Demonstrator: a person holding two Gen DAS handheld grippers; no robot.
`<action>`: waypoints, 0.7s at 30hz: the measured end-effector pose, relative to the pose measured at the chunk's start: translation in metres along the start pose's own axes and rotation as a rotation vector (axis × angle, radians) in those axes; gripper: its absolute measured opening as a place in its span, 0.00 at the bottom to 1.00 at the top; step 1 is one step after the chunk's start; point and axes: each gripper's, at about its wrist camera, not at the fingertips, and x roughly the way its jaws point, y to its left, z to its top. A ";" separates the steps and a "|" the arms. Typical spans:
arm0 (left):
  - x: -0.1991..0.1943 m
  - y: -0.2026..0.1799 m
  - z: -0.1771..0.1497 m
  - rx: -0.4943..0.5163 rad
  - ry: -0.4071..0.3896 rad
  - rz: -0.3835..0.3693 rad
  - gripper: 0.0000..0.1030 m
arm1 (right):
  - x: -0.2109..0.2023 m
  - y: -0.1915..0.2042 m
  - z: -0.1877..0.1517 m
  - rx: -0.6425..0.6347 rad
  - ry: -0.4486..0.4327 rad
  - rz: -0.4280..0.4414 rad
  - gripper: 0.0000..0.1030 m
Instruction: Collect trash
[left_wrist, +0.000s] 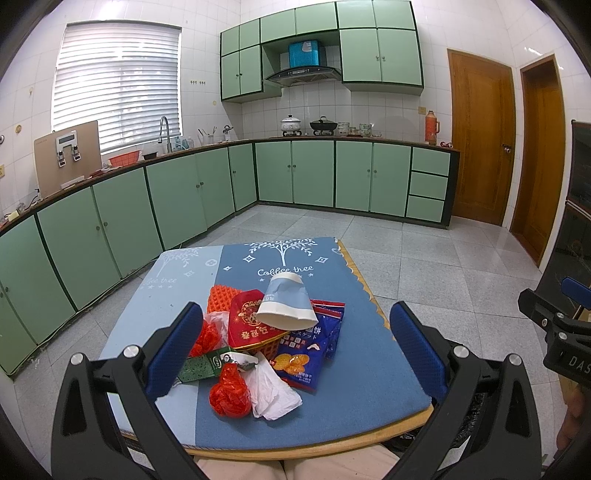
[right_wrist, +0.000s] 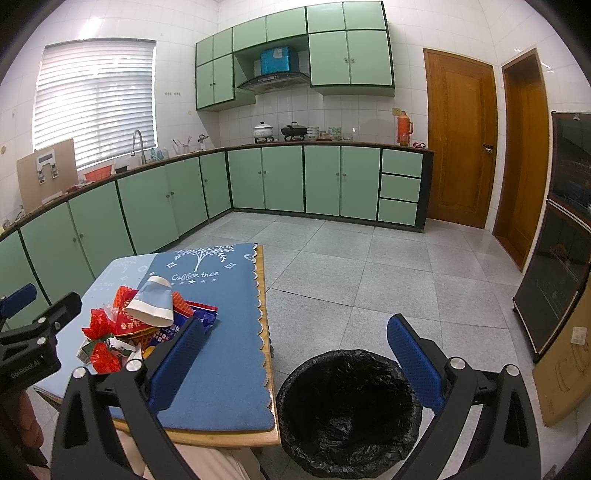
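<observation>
A heap of trash lies on the blue table mat (left_wrist: 362, 354): a tipped paper cup (left_wrist: 286, 304), a red packet (left_wrist: 251, 321), a blue biscuit bag (left_wrist: 306, 354), a white plastic bag (left_wrist: 273, 391), red crumpled wrappers (left_wrist: 229, 393) and a green packet (left_wrist: 201, 367). My left gripper (left_wrist: 295, 350) is open and empty, just short of the heap. My right gripper (right_wrist: 295, 358) is open and empty, above a bin with a black liner (right_wrist: 349, 410) on the floor right of the table. The cup (right_wrist: 153, 304) also shows in the right wrist view.
The low wooden table (right_wrist: 267, 369) carries a blue "Coffee tree" mat. Green kitchen cabinets (left_wrist: 177, 192) run along the left and back walls. Wooden doors (right_wrist: 458, 140) stand at the right. A dark cabinet (right_wrist: 554, 236) and cardboard (right_wrist: 565, 369) stand at the far right. Grey tiled floor (right_wrist: 369, 277) lies between.
</observation>
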 end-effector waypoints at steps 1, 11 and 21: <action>0.000 0.000 0.000 0.000 0.000 0.000 0.95 | 0.000 0.000 0.000 0.000 0.000 0.000 0.94; 0.000 0.000 0.000 0.000 0.001 -0.001 0.95 | 0.003 0.001 0.002 0.004 0.003 -0.001 0.94; 0.015 0.015 -0.009 -0.013 0.006 0.012 0.95 | 0.003 -0.003 0.004 0.008 0.001 -0.001 0.94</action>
